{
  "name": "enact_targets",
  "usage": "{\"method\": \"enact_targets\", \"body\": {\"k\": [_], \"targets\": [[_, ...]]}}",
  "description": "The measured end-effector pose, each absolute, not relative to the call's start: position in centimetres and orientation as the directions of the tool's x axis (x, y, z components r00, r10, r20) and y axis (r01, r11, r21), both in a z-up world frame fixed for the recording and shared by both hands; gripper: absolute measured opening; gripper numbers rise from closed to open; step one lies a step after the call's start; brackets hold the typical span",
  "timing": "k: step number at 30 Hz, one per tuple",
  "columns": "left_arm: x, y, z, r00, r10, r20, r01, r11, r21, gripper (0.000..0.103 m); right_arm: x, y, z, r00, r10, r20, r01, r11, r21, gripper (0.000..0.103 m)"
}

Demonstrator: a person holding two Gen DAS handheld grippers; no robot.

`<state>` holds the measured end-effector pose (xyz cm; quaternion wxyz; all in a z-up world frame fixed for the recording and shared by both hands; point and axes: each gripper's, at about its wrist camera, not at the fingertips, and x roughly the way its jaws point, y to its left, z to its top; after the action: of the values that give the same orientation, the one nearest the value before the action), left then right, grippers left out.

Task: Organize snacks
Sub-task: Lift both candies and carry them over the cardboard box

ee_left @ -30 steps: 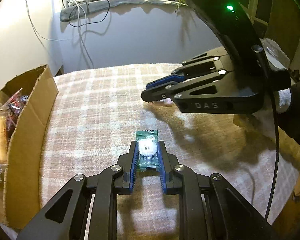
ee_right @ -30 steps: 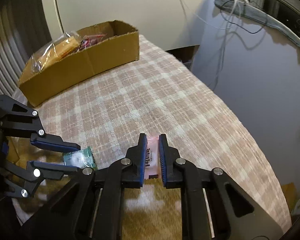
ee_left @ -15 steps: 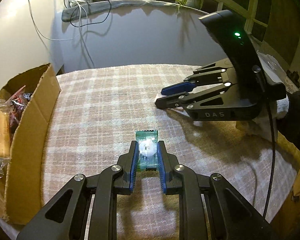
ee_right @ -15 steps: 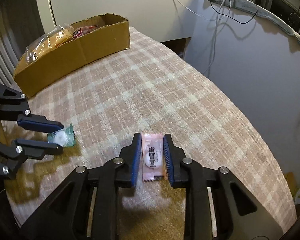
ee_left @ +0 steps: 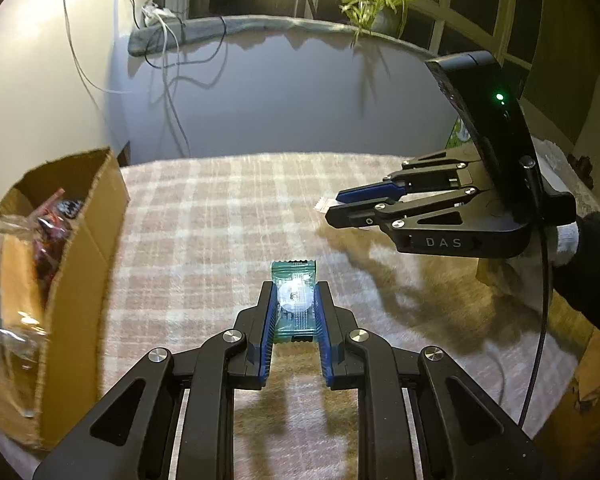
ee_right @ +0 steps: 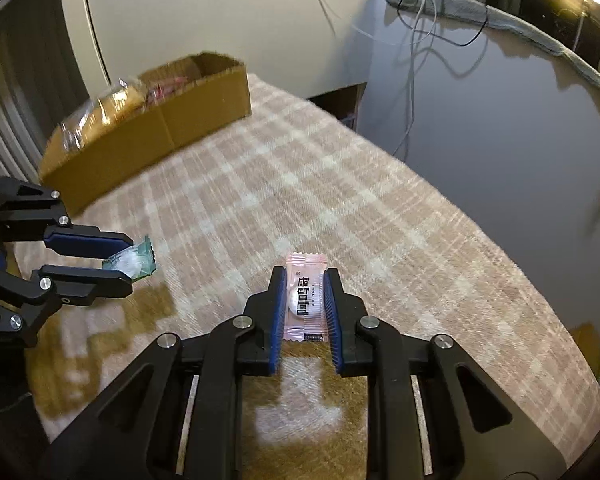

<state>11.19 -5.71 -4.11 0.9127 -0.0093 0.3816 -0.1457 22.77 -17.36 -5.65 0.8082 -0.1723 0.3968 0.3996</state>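
My left gripper (ee_left: 294, 294) is shut on a green wrapped candy (ee_left: 294, 300) and holds it above the plaid tablecloth; it also shows in the right wrist view (ee_right: 128, 266) with the green candy (ee_right: 134, 264) sticking out of its tips. My right gripper (ee_right: 304, 286) is shut on a pink wrapped candy (ee_right: 304, 300) with black print, held above the cloth. In the left wrist view the right gripper (ee_left: 336, 208) is at the right, with a bit of the pink wrapper (ee_left: 326, 204) showing at its tips.
An open cardboard box (ee_left: 80, 248) with bagged snacks stands at the table's left edge; it also shows in the right wrist view (ee_right: 160, 128). The plaid cloth (ee_left: 220, 216) covers the round table. A wall with hanging cables and a windowsill lie beyond.
Both grippers have risen with their candies. The right gripper has drawn back to the right, away from the left one. The box sits nearer to the left gripper.
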Motion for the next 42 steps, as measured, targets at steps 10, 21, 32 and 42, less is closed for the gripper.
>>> {"method": "enact_targets", "body": {"k": [10, 21, 32, 42], "targets": [[10.6, -1.1, -0.3, 0.737, -0.24, -0.631, 0.221, 0.969, -0.111, 0.017, 20.6, -14.2, -1.0, 0.387, 0.552, -0.738, -0.799, 0.601, 0.03, 0.019], [10.3, 5.3, 1.6, 0.787, -0.187, -0.588, 0.158, 0.982, -0.101, 0.017, 19.7, -7.3, 2.1, 0.367, 0.591, -0.718, -0.83, 0.557, 0.034, 0.019], [11.1, 11.0, 2.0, 0.807, -0.121, -0.579, 0.073, 0.992, -0.106, 0.017, 20.7, -1.3, 3.2, 0.356, 0.607, -0.711, -0.842, 0.539, 0.038, 0.019], [12.7, 14.2, 1.9, 0.805, -0.075, -0.588, 0.014, 0.994, -0.109, 0.017, 22.8, 1.9, 2.9, 0.353, 0.595, -0.721, -0.824, 0.564, 0.062, 0.019]]}}
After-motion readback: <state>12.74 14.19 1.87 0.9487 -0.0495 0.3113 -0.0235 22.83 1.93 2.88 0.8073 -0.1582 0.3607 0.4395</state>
